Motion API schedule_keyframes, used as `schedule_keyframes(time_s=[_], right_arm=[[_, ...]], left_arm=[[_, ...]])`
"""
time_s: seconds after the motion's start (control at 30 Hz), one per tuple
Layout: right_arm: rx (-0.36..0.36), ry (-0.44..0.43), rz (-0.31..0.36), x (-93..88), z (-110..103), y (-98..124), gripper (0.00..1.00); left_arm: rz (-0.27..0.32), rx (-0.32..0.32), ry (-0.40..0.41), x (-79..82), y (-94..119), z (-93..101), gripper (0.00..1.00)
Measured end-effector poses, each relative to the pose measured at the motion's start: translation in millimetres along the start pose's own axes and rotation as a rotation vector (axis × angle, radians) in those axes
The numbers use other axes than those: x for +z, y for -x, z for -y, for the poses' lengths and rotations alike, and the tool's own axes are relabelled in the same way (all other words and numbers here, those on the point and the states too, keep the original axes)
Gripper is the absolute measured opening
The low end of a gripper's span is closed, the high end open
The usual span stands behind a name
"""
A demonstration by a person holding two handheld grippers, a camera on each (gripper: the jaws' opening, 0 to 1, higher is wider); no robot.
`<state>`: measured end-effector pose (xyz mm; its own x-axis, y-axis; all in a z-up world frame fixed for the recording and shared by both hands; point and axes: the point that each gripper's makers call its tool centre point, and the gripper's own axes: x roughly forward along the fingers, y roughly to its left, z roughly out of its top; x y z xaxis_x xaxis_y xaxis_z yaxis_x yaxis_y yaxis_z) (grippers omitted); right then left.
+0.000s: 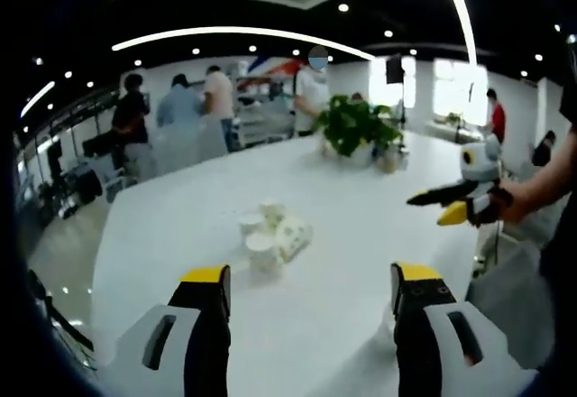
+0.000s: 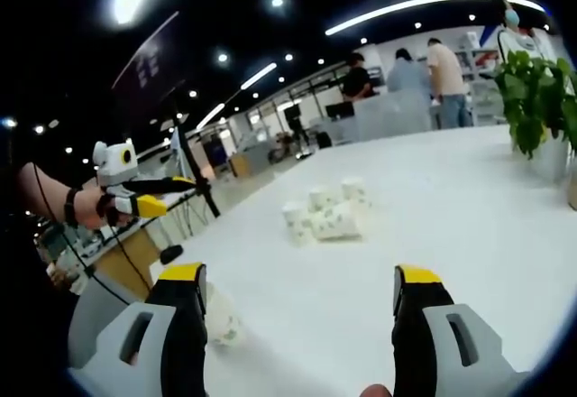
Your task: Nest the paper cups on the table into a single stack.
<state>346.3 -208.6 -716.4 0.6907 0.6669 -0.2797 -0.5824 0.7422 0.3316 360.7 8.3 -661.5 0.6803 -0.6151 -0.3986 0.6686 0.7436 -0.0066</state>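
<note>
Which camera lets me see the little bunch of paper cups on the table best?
The right gripper view shows the paper cups best: they look bigger there, and you can tell several standing ones from one lying on its side. In the left gripper view the same paper cups look smaller, farther off and blurrier on the white table.

Matt paper cups lie on a smooth, seemingly slightly glossy white table.

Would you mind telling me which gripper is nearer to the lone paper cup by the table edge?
Right. The lone paper cup stands just beside the right gripper, by one finger. The left gripper hovers off the table's edge, clearly farther away.
</note>
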Motion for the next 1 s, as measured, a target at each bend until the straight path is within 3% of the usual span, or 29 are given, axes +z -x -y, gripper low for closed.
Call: schedule_keyframes(time_s=[0.17, 0.37, 0.5, 0.57, 1.0], right_arm=[[0.001, 0.008, -0.003, 2.8, -0.2, -1.7, 0.84], [0.007, 0.012, -0.008, 4.9, -1.6, -6.5, 0.84], [0.015, 0.016, -0.012, 4.5, -2.4, -8.8, 0.84], [0.017, 0.02, -0.015, 4.5, -2.4, -9.9, 0.84], [0.032, 0.04, -0.038, 8.7, 7.5, -21.1, 0.83]], left_arm=[[0.019, 0.022, 0.035, -1.9, 3.7, -6.6, 0.82], [0.03, 0.064, 0.044, -2.7, 5.4, -15.2, 0.99], [0.038, 0.064, 0.047, -2.5, 7.6, -15.8, 1.0], [0.048, 0.09, 0.003, -0.7, 9.5, -20.5, 1.0], [0.044, 0.062, 0.044, -10.1, 11.8, -17.8, 1.0]])
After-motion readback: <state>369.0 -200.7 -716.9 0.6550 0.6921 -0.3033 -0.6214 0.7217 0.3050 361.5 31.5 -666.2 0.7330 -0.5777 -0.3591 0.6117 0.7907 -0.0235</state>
